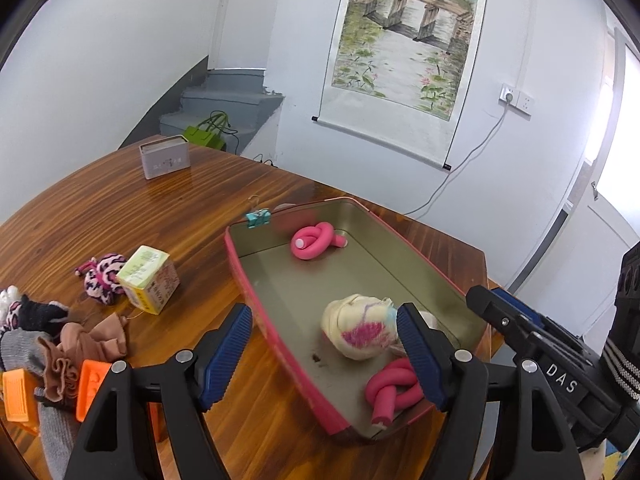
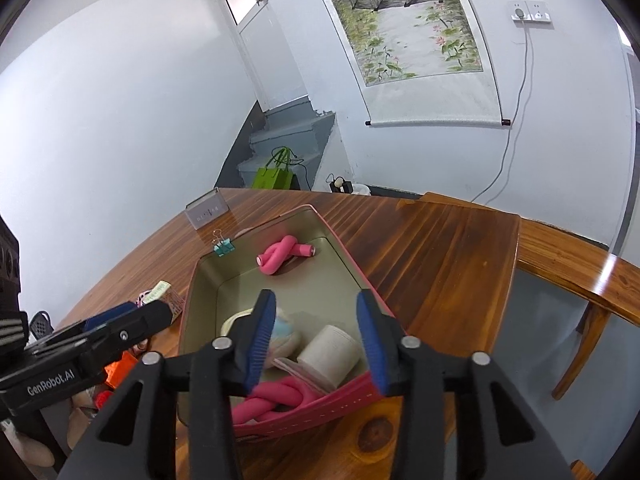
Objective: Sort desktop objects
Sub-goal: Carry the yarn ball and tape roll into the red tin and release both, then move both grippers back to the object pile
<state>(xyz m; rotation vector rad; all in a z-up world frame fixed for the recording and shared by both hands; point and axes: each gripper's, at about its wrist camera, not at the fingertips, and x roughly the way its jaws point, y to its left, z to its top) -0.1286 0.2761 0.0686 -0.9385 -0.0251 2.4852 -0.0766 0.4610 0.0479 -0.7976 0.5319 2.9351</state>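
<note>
1. The left gripper [image 1: 324,354] has its jaws spread wide with nothing pinched; its left finger hangs over the bare table [image 1: 120,208] and its right finger over the tray's inside.
2. The right gripper [image 2: 316,340] is spread partway over the near end of the tray [image 2: 352,264], its pads pressing on nothing; a grey roll [image 2: 330,354] lies loose below, between the fingers.
3. At the tray's near end lies a knotted pink foam roller [image 1: 394,394], touching the near wall.
4. Just beyond it sits a cream rolled sock [image 1: 358,330] with pink and blue marks, beside the grey roll.
5. Left of the tray, at the near table edge, lies a heap of cloth [image 1: 60,344] in grey, tan and black, with orange plastic pieces [image 1: 18,398] among it.
6. Further along that side a small yellow-green carton [image 1: 148,280] stands tilted, touching a pink-and-black patterned sock [image 1: 102,278].
7. At the tray's far end lies a second knotted pink roller [image 1: 316,240], apart from the other things.
8. A teal binder clip [image 1: 258,218] is clamped on the tray's far left corner rim.
9. Well beyond, near the table's far edge, stands a small grey tin [image 1: 165,157].
10. Behind the table, a green bag [image 1: 206,132] sits on grey steps, and a scroll painting [image 1: 408,40] hangs on the wall.
</note>
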